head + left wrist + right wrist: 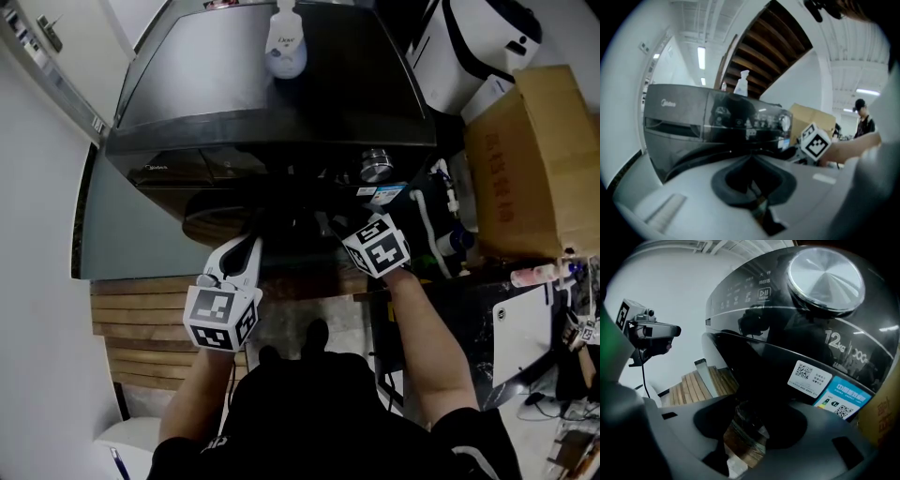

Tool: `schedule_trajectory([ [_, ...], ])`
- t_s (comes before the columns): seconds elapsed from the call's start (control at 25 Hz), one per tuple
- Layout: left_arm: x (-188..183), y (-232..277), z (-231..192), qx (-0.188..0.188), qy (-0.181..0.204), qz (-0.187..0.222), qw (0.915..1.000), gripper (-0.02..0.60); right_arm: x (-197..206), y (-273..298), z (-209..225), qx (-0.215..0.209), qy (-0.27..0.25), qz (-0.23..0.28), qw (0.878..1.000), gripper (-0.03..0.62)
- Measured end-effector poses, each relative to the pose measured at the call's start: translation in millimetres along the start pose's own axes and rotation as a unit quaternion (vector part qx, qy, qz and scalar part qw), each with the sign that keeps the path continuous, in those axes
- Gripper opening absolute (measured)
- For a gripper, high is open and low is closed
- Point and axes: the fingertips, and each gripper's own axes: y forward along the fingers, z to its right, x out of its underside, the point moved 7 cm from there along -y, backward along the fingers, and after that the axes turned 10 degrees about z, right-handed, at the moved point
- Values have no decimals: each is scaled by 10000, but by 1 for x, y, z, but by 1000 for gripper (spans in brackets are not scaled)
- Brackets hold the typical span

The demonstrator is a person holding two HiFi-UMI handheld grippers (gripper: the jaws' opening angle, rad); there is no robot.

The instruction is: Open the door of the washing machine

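Washing machine door [230, 223] sits on the machine's front, below the control panel [754, 291]. Right hand-held gripper [745, 425] looks pinched on its right rim, presumably for pulling; left hand-held gripper [751, 161] hovers alongside, jaws pressed together, empty.

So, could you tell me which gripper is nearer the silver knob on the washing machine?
Right. The right gripper is just below the silver knob; the left gripper is farther off, down and to its left.
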Motion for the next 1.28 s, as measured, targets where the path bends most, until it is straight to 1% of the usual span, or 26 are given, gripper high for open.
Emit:
schedule_trajectory([
  [0.24, -1, -2, -1, -18, -48, 44, 10000, 9, 4, 6, -3, 12, -536, -255, 9982, 198],
  [0.36, -1, -5, 0, 5, -63, 54, 10000, 9, 4, 9, -7, -17, -1152, -665, 9911, 186],
  [0.44, 0, -8, 0, 0, -78, 56, 10000, 8, 4, 12, -8, -116, -1402, -901, 9860, 176],
  [0.56, 3, -13, -2, -37, -106, 45, 9999, 8, 4, 13, -6, -281, -1397, -929, 9854, 169],
  [0.64, 6, -18, -3, -76, -137, 22, 9999, 8, 5, 13, -5, -313, -1420, -882, 9854, 167],
  [0.76, 10, -26, -2, -135, -179, 11, 9997, 8, 6, 14, -6, -255, -1396, -848, 9862, 169],
  [0.92, 11, -43, 3, -165, -187, 3, 9997, 8, 7, 14, -7, -76, -1367, -760, 9877, 179],
  [1.08, 11, -61, 4, -250, -180, 23, 9995, 8, 8, 12, -6, -54, -1227, -597, 9906, 178],
  [1.28, 14, -80, 2, -367, -224, 6, 9991, 8, 8, 12, -9, -18, -1395, -556, 9887, 167],
])
